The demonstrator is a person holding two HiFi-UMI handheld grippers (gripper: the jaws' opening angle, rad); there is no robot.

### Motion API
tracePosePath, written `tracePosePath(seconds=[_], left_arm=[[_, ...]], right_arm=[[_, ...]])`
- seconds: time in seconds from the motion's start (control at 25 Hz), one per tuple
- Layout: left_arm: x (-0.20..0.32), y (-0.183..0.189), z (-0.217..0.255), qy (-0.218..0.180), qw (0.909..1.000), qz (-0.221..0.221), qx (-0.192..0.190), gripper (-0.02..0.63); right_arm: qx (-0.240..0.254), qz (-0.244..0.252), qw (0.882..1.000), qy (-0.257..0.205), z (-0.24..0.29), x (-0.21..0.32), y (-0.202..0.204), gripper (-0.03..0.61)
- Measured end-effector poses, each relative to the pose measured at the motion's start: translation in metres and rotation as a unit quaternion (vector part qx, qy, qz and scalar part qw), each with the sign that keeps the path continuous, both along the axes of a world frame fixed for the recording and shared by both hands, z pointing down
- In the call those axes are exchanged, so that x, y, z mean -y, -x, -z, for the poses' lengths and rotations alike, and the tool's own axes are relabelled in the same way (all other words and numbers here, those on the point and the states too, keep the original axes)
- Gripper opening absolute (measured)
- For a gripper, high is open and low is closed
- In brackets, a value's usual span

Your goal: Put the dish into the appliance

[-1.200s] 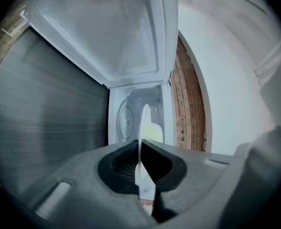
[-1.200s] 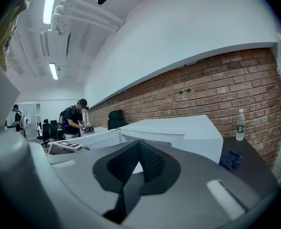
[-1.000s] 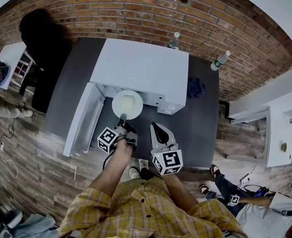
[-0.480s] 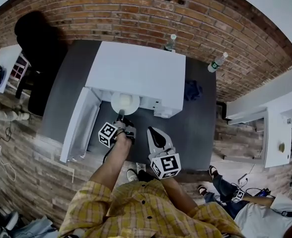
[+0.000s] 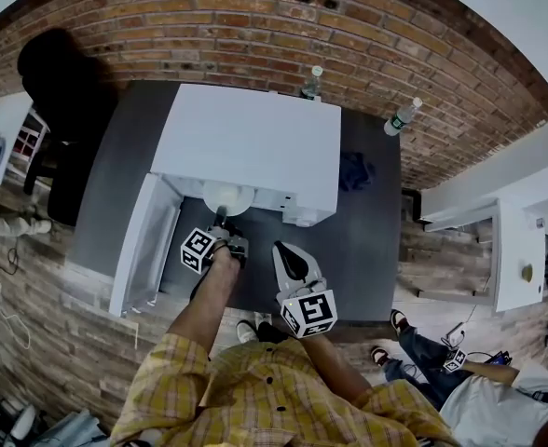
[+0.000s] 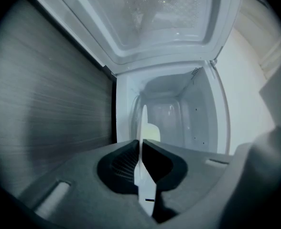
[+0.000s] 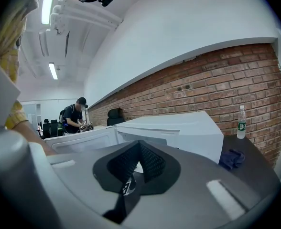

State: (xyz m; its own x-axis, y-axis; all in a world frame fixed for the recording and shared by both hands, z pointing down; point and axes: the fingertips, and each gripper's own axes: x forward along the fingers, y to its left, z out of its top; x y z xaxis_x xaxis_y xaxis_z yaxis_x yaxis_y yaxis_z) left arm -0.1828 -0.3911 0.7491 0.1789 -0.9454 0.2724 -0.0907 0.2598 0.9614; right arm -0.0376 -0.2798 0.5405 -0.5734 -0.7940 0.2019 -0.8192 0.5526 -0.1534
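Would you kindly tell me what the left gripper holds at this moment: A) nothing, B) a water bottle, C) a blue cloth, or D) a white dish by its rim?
D: the left gripper is clamped on the rim of the white dish, at the mouth of the open microwave.

I read the head view as looking steeply down from well above the person. The white appliance (image 5: pixel 251 142) sits at upper centre of the frame on the dark table (image 5: pixel 367 240), and the brick wall (image 5: pixel 255 35) arches across the top.

The left gripper view rides on the left gripper (image 5: pixel 220 219). It is rolled sideways, with the table filling the left of the frame, and it faces into the open cavity from close up.

The right gripper view rides on the right gripper (image 5: pixel 284 249). It sits low, farther back, and faces level toward the wall. It shares the appliance, wall, table and blue cloth (image 7: pixel 231 159) with the head view.
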Motion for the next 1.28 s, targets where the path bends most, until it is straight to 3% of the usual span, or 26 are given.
tracePosePath(seconds=[0.32,0.72,1.0,1.16,1.28], left_arm=[[0.014,0.002,-0.01,0.016,0.9998,0.002,-0.011,0.009],[0.033,0.001,-0.011,0.045,0.9989,-0.006,0.014,0.015],[0.032,0.0,-0.011,0.065,0.9978,-0.006,0.008,0.02],[0.027,-0.003,-0.008,0.064,0.9979,-0.013,-0.008,0.083],[0.015,-0.005,-0.006,0.063,0.9978,-0.019,-0.012,0.084]], right_arm=[[-0.002,0.0,1.0,0.014,-0.009,0.006,0.0,0.002],[-0.001,0.002,1.0,0.019,-0.011,0.011,0.001,0.002],[0.004,0.003,1.0,0.025,-0.011,0.011,-0.002,0.002],[0.007,0.004,1.0,0.023,-0.009,0.008,-0.003,0.002],[0.009,0.003,1.0,0.021,-0.009,0.006,-0.005,0.002]])
